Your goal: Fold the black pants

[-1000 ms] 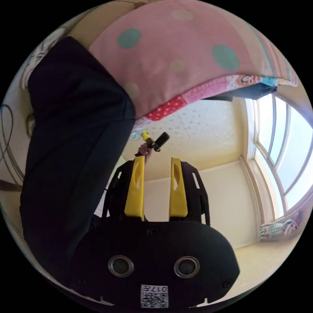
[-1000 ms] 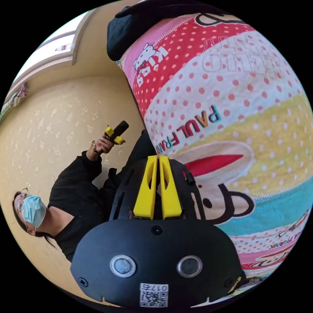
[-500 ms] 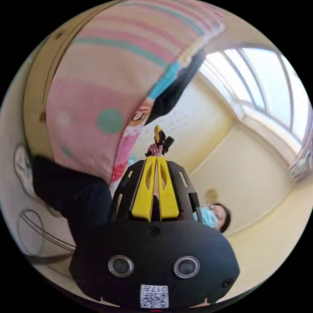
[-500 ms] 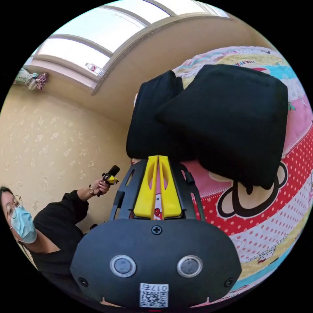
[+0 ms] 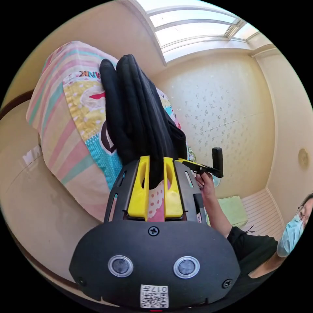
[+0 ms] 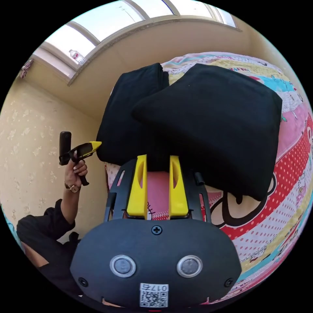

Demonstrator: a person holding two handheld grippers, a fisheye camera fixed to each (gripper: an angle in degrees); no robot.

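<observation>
Folded black pants lie on the patterned quilt of a bed below the window, both grippers parted, empty, at the pants' near edge.

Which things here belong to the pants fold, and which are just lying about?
In the job: black pants, lying folded on the bed; left gripper and right gripper, both open at the pants' near edge.

Just lying about: patterned bed cover under the pants; bottle on the window ledge; green item on the floor.
</observation>
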